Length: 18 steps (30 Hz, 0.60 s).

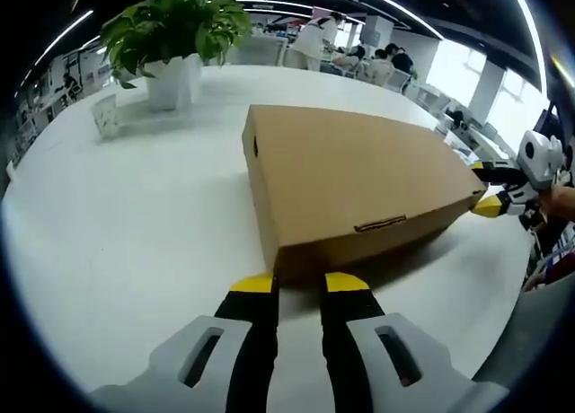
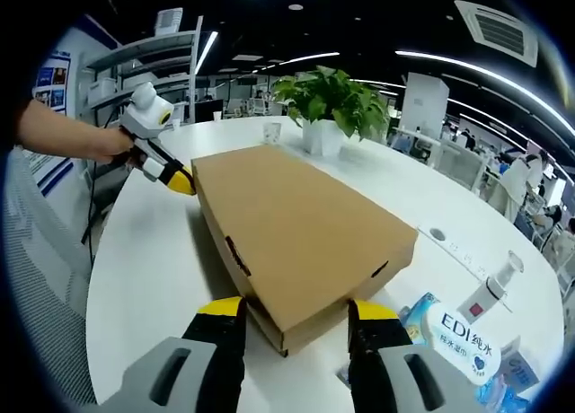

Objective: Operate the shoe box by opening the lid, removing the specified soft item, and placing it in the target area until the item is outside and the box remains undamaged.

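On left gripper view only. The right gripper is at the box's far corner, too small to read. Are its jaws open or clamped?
Observer: Open. In the right gripper view, the right gripper is spread wide, with one jaw on each side of a corner of the shoe box.
Operator: Anything near that corner to avoid?
Observer: Yes. A spray bottle and a blue-and-white pack marked EDI sit on the table just beside it.
Operator: Any feature on the long edge on that side?
Observer: A dark slot is cut at the lid's long edge. The lid is closed.
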### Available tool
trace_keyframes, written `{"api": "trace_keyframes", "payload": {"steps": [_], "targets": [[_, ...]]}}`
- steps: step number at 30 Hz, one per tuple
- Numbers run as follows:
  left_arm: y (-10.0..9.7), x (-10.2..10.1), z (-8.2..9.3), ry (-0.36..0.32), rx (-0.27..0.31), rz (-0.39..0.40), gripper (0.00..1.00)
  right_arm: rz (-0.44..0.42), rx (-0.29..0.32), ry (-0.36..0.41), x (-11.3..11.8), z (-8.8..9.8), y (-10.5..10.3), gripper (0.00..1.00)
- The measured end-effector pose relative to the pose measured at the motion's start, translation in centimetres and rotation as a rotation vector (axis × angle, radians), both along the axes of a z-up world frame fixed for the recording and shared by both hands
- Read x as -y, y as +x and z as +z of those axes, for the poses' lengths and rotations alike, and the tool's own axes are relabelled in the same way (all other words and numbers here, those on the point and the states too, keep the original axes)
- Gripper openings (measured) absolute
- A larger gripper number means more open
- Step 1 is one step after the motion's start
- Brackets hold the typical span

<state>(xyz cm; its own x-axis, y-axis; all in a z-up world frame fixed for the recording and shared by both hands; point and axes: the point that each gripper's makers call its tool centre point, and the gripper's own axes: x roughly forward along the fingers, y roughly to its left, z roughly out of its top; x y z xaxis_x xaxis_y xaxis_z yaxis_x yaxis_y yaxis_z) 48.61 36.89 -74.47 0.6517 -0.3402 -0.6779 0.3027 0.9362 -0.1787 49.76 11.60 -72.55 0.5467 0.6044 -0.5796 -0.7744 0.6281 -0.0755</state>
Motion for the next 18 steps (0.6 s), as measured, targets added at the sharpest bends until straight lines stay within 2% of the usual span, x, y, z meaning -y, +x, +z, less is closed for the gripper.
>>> {"api": "trace_keyframes", "payload": {"steps": [10,18], "targets": [[1.7,0.5,0.1,-0.008,-0.001,0.005,0.15,0.000,0.003,-0.027,0.5,0.0,1.6,0.43],[3.1,1.0,0.1,0.016,-0.003,-0.023,0.16,-0.013,-0.001,-0.036,0.9,-0.1,2.9,0.43]]}}
